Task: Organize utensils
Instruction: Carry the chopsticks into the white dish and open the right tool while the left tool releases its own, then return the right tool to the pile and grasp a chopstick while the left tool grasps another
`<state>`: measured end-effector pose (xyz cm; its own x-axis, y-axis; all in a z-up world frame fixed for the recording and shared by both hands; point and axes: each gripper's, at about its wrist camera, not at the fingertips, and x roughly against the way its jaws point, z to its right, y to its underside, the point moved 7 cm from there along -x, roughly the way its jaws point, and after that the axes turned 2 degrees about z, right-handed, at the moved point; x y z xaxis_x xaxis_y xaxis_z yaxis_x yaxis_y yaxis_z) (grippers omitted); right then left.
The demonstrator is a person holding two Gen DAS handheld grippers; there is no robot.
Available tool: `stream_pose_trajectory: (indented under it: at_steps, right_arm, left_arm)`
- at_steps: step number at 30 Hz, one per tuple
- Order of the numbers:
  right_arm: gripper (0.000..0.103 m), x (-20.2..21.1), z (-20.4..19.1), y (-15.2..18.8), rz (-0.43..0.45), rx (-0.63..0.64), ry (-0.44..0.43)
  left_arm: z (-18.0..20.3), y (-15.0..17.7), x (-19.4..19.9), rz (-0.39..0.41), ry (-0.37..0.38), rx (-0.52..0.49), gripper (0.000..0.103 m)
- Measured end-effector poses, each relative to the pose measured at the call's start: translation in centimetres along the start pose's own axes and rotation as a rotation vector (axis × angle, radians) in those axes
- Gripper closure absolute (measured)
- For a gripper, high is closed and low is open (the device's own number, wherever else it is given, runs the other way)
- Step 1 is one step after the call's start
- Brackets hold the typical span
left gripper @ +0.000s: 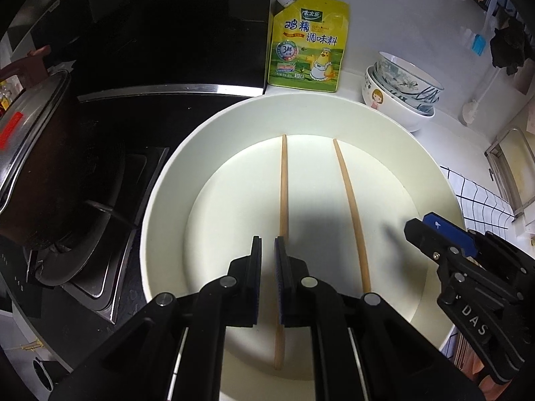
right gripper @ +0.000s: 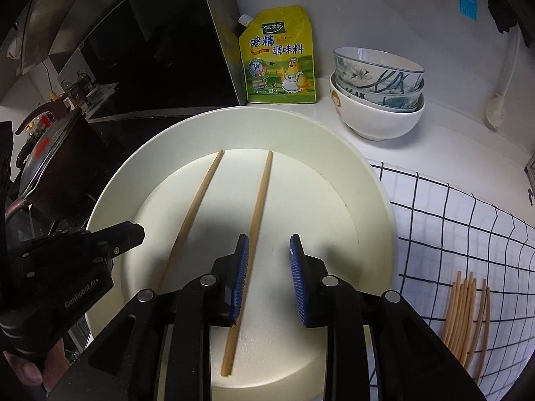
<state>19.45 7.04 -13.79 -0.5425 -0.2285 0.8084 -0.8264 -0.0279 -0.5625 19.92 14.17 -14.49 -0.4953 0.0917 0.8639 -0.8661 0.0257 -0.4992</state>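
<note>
Two wooden chopsticks lie apart in a big white basin (left gripper: 167, 207). In the left wrist view the left chopstick (left gripper: 284, 187) runs under my left gripper (left gripper: 267, 244), whose jaws stand a narrow gap apart, holding nothing. The right chopstick (left gripper: 351, 207) lies beside it. In the right wrist view my right gripper (right gripper: 269, 244) is open above the basin (right gripper: 374, 200), with the right chopstick (right gripper: 259, 207) beside its left pad (right gripper: 240, 267). The left chopstick (right gripper: 197, 200) lies further left. Both grippers hover over the basin.
A bundle of several chopsticks (right gripper: 464, 320) lies on a checked cloth (right gripper: 451, 220) right of the basin. Stacked bowls (right gripper: 378, 97) and a yellow seasoning pouch (right gripper: 279, 56) stand behind it. A pot with a lid (left gripper: 36, 153) sits on the stove at left.
</note>
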Motion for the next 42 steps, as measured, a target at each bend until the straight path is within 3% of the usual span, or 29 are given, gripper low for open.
stream_pose_trajectory:
  at_steps: [10, 13, 17, 19, 20, 21, 23, 30, 42]
  right_arm:
    - [0.078, 3.5, 1.0, 1.7, 0.015, -0.015, -0.002]
    - [0.078, 4.7, 1.0, 1.9, 0.035, -0.009, -0.008]
    - [0.077, 6.1, 1.1, 1.8, 0.067, 0.003, -0.014]
    - [0.077, 6.8, 1.1, 1.8, 0.080, 0.009, -0.019]
    - [0.077, 7.0, 1.0, 1.9, 0.085, 0.013, -0.021]
    - [0.076, 7.3, 1.0, 1.9, 0.091, 0.017, -0.021]
    - [0.076, 7.9, 1.2, 2.0, 0.100, 0.022, -0.021]
    - [0.072, 10.3, 3.3, 3.2, 0.124, 0.006, -0.001]
    - [0.067, 14.5, 13.4, 9.3, 0.082, -0.101, 0.129]
  left_arm:
    - [1.1, 0.7, 2.6, 0.023, 0.000, -0.015, 0.093]
    - [1.6, 1.0, 3.5, 0.035, -0.008, -0.027, 0.089]
    - [2.3, 1.1, 4.6, 0.064, -0.032, -0.043, 0.072]
    - [2.5, 1.2, 5.2, 0.083, -0.045, -0.050, 0.049]
    - [2.6, 1.2, 5.6, 0.100, -0.052, -0.049, 0.027]
    - [2.6, 1.2, 6.3, 0.133, -0.056, -0.048, 0.020]
    - [2.9, 1.1, 7.2, 0.170, -0.062, -0.054, 0.017]
    - [4.5, 1.6, 8.6, 0.183, -0.072, -0.060, 0.014]
    - [12.9, 4.5, 10.3, 0.203, -0.002, -0.139, 0.009]
